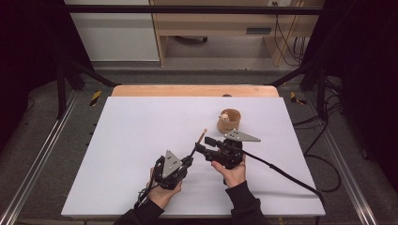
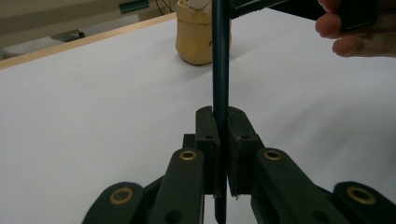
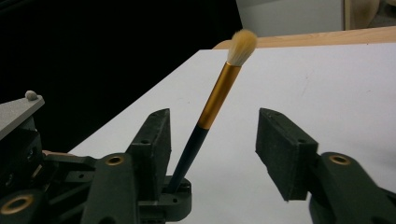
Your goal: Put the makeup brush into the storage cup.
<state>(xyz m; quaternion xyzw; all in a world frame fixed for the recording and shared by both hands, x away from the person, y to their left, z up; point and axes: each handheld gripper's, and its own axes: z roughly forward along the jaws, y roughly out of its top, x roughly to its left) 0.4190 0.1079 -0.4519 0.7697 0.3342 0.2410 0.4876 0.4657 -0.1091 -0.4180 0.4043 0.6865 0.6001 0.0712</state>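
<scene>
The left gripper (image 2: 220, 140) is clamped tight on the dark lower handle of the makeup brush (image 3: 212, 109), which slants up toward the wooden cup (image 1: 229, 120) near the table's far edge, its soft tuft uppermost. The right gripper (image 3: 212, 149) stands half open around the handle just below the gold ferrule, one pad beside it, neither pressing. The brush looks light, stiff and smooth-shafted, so the dark handle is the place to grip, never the bristles.
</scene>
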